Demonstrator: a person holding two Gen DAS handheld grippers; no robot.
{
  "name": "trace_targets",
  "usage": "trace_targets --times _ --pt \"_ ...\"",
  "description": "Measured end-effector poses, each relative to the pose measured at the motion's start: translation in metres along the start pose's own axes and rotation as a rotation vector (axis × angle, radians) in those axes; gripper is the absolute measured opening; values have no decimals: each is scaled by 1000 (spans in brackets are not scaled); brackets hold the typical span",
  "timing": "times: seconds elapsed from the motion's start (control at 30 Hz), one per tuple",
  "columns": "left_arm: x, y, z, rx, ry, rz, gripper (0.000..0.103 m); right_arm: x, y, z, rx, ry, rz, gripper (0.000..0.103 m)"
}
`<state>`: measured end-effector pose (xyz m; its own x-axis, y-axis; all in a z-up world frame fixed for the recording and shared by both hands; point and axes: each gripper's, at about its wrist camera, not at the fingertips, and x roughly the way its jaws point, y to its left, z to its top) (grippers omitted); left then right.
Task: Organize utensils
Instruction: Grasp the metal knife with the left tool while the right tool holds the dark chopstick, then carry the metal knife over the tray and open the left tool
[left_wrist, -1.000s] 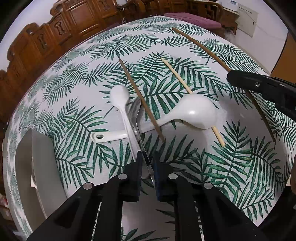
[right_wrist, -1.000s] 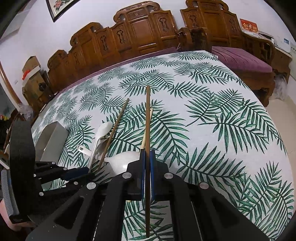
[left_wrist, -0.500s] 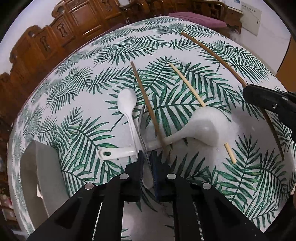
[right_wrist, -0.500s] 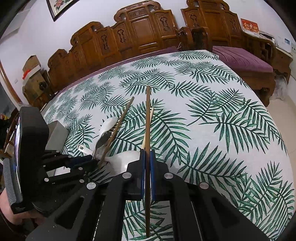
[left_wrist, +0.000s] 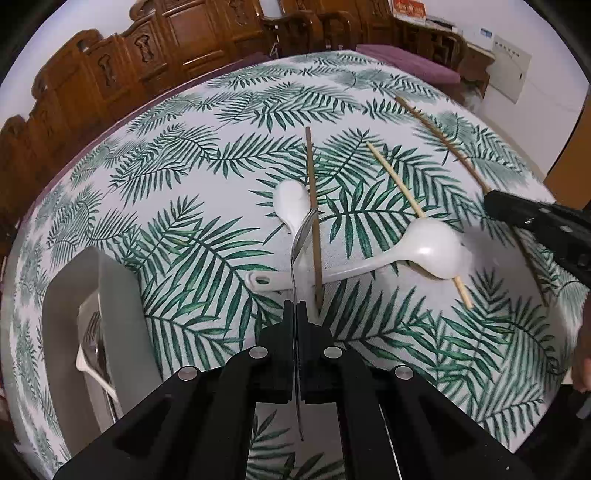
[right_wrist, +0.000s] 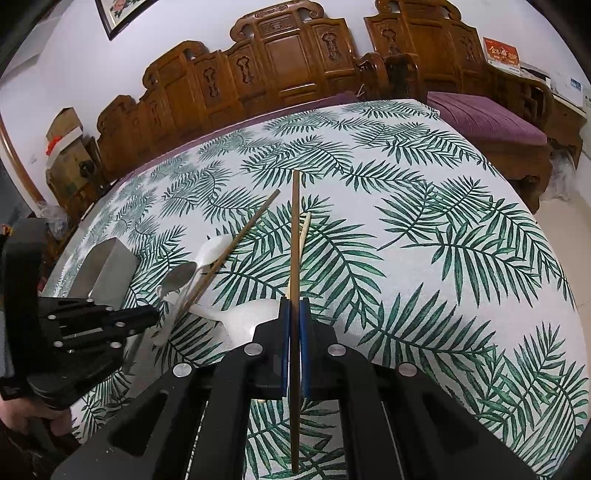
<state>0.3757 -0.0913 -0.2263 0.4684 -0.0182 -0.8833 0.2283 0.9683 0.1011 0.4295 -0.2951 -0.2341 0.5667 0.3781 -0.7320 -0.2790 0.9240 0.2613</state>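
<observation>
My left gripper (left_wrist: 295, 308) is shut on a metal spoon (left_wrist: 301, 236), lifted above the table; the spoon also shows in the right wrist view (right_wrist: 179, 277). My right gripper (right_wrist: 294, 306) is shut on a dark brown chopstick (right_wrist: 295, 236), which shows in the left wrist view too (left_wrist: 436, 134). On the leaf-print tablecloth lie a small white spoon (left_wrist: 291, 205), a large white ladle (left_wrist: 424, 251), a second brown chopstick (left_wrist: 313, 206) and a pale chopstick (left_wrist: 402, 188). A grey utensil box (left_wrist: 110, 295) stands at the left with forks inside.
Carved wooden chairs (right_wrist: 288, 66) line the table's far side. A purple cushioned bench (right_wrist: 487, 122) is at the right. Cardboard boxes (right_wrist: 64, 147) stand at the far left. The table edge curves close on the right.
My left gripper has closed on the metal spoon and lifted it off the table, turning its bowl on edge. My right gripper has held the chopstick still.
</observation>
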Motion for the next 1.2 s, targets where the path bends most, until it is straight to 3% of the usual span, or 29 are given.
trace_targets --times 0.23,0.73,1.2 --pt "-30 7 -5 0 -53 -1 1 0 6 1 -16 3 3 6" --pt "-79 59 -31 -60 -121 19 1 -3 73 -5 -157 -2 63 6" --pt "-61 125 -51 -187 -86 68 1 2 80 -10 -183 16 42 6"
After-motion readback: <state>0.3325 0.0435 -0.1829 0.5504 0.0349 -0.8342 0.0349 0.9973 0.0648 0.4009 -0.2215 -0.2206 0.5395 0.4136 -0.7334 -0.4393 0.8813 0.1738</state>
